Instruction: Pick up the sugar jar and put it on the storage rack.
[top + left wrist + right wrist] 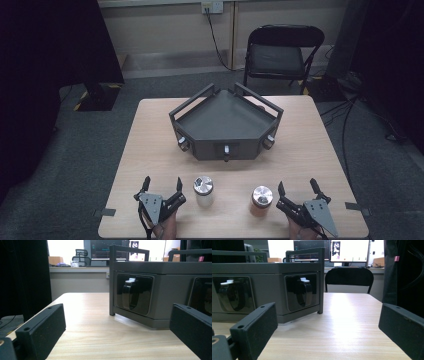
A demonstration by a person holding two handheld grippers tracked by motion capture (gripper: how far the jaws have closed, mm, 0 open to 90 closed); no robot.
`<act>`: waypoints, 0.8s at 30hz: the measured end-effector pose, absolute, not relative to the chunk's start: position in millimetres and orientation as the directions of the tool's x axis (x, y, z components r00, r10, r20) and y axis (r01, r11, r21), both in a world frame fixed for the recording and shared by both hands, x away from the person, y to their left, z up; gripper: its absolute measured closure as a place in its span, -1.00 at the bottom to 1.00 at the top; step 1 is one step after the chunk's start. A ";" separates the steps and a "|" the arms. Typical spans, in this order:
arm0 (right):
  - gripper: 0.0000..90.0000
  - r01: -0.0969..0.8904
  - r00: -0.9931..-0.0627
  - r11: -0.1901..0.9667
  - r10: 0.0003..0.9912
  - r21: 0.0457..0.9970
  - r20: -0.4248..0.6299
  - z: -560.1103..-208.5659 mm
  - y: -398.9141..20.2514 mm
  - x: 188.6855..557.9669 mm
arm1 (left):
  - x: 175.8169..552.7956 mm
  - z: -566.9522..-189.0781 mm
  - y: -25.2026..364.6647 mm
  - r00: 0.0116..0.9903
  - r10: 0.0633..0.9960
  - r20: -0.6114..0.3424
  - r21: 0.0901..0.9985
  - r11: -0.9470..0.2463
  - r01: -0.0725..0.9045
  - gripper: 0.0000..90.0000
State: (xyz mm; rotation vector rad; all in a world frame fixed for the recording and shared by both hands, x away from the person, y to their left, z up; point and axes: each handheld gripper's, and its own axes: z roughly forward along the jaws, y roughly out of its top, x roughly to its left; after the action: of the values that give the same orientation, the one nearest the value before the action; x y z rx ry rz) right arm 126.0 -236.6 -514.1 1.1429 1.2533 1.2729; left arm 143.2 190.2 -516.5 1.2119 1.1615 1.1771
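A dark grey angular tray unit with rails and three front knobs stands mid-table. In front of it stand a white can with a silver lid and an orange can with a silver lid. My left gripper rests near the front edge, left of the white can, open with nothing between its jaws. My right gripper rests right of the orange can, also open and empty. The left gripper view faces the unit's left knob across bare table. In the right gripper view, the unit's right knob lies ahead.
The wooden table has tape tabs at its front corners. A black folding chair stands behind the table. Cables run on the grey floor at right. Dark curtains hang at both sides.
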 end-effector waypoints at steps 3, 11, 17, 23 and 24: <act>-0.97 -0.028 -0.081 0.010 0.997 1.000 -0.012 -514.4 -236.7 125.9 | 143.2 -516.5 190.2 0.049 0.999 -0.007 1.000 0.008 -0.020 -1.00; -0.97 -0.028 -0.081 0.009 0.997 1.000 -0.012 -514.2 -236.6 125.8 | 143.2 -516.4 189.8 0.047 0.999 -0.007 1.000 0.008 -0.020 -1.00; -0.97 -0.028 -0.081 0.010 0.997 1.000 -0.012 -514.3 -236.6 125.9 | 143.3 -516.4 190.2 0.050 0.999 -0.007 1.000 0.008 -0.020 -1.00; -0.97 -0.028 -0.081 0.010 0.997 1.000 -0.012 -514.3 -236.6 125.9 | 143.3 -516.4 191.4 0.057 0.998 -0.006 1.000 0.008 -0.020 -1.00; -0.97 -0.028 -0.081 0.010 0.997 1.000 -0.012 -514.3 -236.7 125.9 | 143.3 -516.4 191.4 0.057 0.998 -0.006 1.000 0.008 -0.020 -1.00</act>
State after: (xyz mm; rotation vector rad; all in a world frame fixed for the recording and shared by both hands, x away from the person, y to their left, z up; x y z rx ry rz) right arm 125.9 -236.7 -514.3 1.1411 1.2529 1.2734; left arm 143.3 191.4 -516.4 1.2158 1.1562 1.1715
